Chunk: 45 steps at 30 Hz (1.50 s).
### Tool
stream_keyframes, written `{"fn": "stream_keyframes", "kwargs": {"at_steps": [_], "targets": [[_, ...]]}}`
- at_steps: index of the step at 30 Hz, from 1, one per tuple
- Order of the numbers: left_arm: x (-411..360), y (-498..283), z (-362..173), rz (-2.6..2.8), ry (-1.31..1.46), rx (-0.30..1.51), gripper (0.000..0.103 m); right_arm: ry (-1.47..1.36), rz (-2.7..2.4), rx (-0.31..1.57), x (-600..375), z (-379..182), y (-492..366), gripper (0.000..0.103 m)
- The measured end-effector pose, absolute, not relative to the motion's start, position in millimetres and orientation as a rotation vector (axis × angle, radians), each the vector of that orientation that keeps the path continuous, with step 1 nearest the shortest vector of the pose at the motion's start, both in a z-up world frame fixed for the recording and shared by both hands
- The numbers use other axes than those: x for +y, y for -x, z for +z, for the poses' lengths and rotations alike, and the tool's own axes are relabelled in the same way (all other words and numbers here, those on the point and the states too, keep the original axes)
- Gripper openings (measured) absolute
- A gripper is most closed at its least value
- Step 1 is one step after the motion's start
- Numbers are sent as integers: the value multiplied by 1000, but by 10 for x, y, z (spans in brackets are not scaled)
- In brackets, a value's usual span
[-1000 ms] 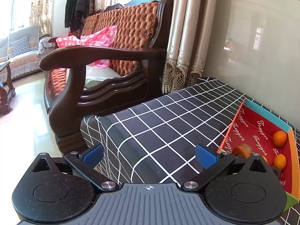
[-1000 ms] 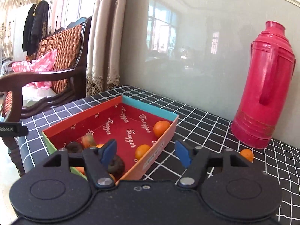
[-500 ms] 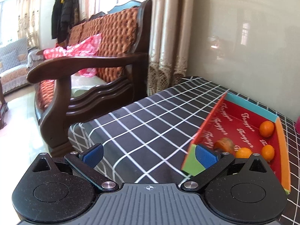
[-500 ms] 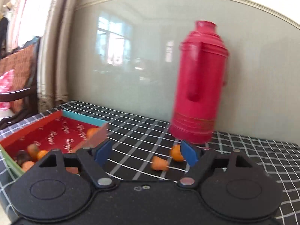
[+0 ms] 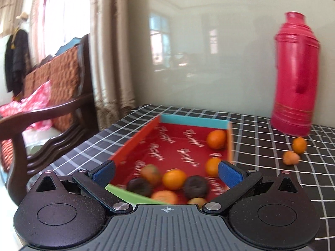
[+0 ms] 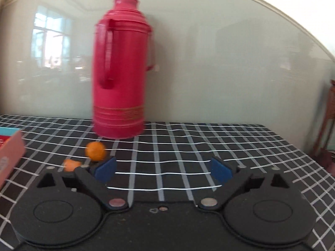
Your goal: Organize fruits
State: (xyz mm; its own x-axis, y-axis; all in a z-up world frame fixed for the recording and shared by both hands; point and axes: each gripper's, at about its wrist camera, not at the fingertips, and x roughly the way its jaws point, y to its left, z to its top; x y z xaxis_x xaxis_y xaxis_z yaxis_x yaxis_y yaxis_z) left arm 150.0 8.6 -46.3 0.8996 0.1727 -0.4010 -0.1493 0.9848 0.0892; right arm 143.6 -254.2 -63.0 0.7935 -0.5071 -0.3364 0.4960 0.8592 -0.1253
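Note:
A red cardboard box point(image 5: 134, 144) with a blue far wall and a green near wall sits on the black checked table. It holds several oranges point(image 5: 216, 139) and dark fruits point(image 5: 195, 186). My left gripper point(image 5: 166, 172) is open and hovers at the box's near end, nothing gripped. Two loose oranges point(image 5: 299, 145) lie on the cloth near the thermos. In the right wrist view these oranges point(image 6: 95, 150) lie just left of my right gripper point(image 6: 163, 170), whose jaws are opening with nothing between them. The box corner point(image 6: 10, 152) shows at the left edge.
A tall red thermos point(image 6: 120, 69) stands at the back of the table against the glossy wall. A wooden sofa point(image 5: 52, 96) with a pink cloth and curtains stand left of the table. The table's right edge point(image 6: 309, 156) drops off near a wooden stand.
Both views have swung to the right. The left gripper now faces the box instead of the sofa. The right gripper's jaws have spread wider and it now faces the thermos and the loose oranges.

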Motion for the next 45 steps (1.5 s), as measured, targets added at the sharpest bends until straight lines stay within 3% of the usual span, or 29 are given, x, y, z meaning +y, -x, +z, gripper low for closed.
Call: {"fn": "stream_keyframes", "kwargs": {"at_steps": [9, 21, 22, 27, 29, 30, 32, 37, 45], "targets": [[-701, -1699, -489, -35, -166, 418, 103, 64, -811, 349, -2929, -724, -1253, 97], [-1626, -2298, -705, -207, -241, 469, 101, 53, -807, 346, -3090, -727, -1263, 97], [-1673, -2358, -731, -210, -242, 479, 94, 53, -806, 346, -3103, -726, -1271, 97], [-1788, -2614, -871, -221, -221, 553, 82, 29, -811, 352, -3147, -719, -1281, 97], [-1806, -2670, -925, -229, -214, 582, 72, 25, -806, 353, -3166, -719, -1270, 97], [-1815, -2698, -956, -234, -210, 601, 62, 24, -803, 353, -3175, -722, -1268, 97], [-1822, -2716, -980, -237, -195, 606, 58, 24, -802, 356, -3192, -728, -1271, 97], [-1860, -2675, -977, -240, -200, 597, 32, 11, -801, 361, -3224, -721, -1273, 97], [-1818, -2669, -940, -228, -184, 579, 30, 8, -789, 353, -3204, -701, -1248, 97]]}}
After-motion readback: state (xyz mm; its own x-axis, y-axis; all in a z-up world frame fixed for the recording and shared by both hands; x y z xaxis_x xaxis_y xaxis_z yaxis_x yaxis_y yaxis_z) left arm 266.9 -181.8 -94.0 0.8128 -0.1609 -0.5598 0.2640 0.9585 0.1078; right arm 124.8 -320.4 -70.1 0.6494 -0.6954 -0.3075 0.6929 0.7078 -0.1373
